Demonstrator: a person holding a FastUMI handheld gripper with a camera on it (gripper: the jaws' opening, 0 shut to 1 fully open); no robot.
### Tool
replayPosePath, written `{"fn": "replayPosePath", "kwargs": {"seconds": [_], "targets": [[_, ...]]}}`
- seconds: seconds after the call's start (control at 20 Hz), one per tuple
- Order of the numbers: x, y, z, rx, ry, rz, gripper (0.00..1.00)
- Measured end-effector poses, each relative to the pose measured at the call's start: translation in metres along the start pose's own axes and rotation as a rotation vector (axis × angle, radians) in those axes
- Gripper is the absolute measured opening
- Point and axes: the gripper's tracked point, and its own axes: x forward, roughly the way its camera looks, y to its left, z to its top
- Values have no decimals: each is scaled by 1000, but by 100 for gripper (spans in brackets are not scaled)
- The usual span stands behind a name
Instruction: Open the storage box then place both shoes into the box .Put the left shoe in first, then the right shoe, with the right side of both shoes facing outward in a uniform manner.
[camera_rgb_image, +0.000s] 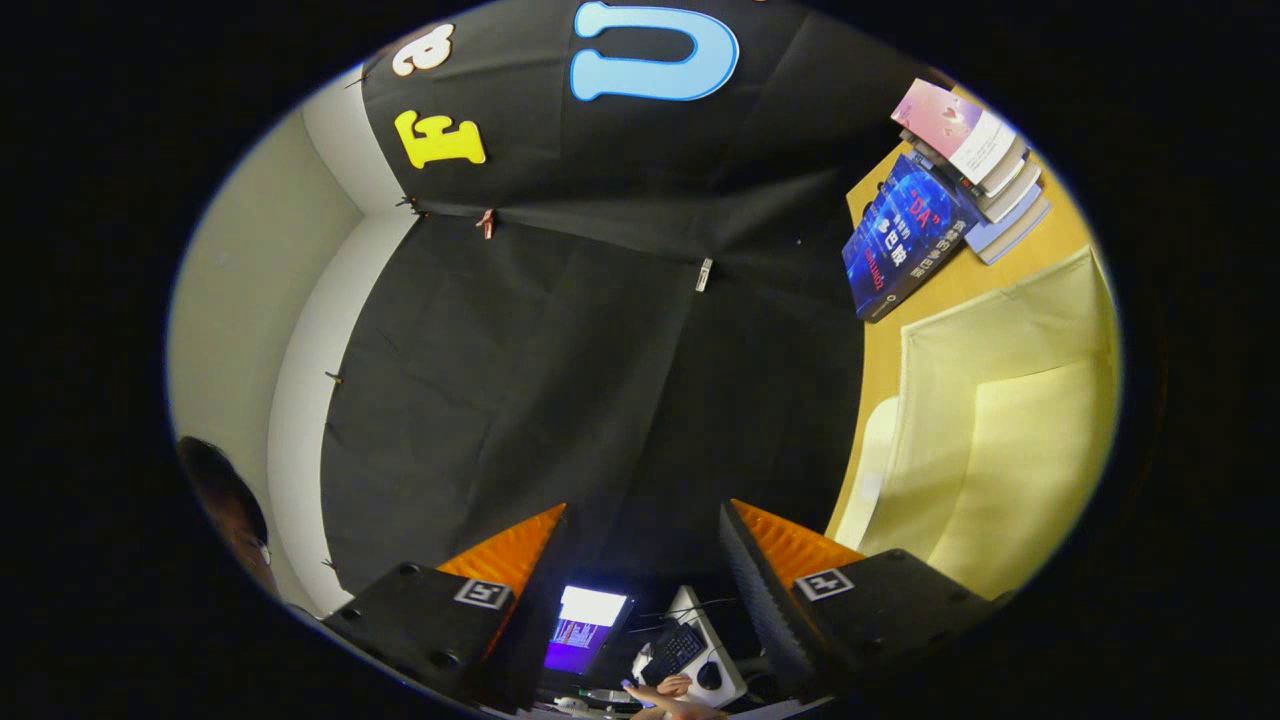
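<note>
A: Figure: gripper (640, 560) with its 2 fingers spread wide, nothing held and nothing between them. What lies ahead?

B: Straight ahead is the black cloth wall (600, 360) of the booth. Between the fingers, beyond them, sit a lit laptop (585, 630), a keyboard (672, 652) and a person's hand (672, 692) by it.

A: Where is the storage box?

B: I cannot identify it with certainty. A pale cream, flat-panelled thing (1000, 430) lies off to the right of the fingers on a yellow wooden tabletop (885, 350); it may be the box or its lid. No shoe can be made out.

A: So the relation that matters?

B: The likely target is well off the finger axis, to the right. Judged from this, the gripper must swing right before any approach; the opening step looks not yet begun.

A: Edges and room?

B: A stack of books (950, 190) stands on the same tabletop, near the cream thing's far end. The space between the fingers and the tabletop looks open.
</note>
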Motion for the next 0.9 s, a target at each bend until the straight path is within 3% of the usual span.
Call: {"fn": "replayPosePath", "kwargs": {"seconds": [0.05, 0.1, 0.35, 0.9], "targets": [[-5, -4, 1, -23, -9, -23, 95], [-10, -9, 1, -48, -10, -47, 96], [-56, -28, 8, -150, -27, -155, 97], [-213, -113, 29, -386, 14, -565, 96]]}}
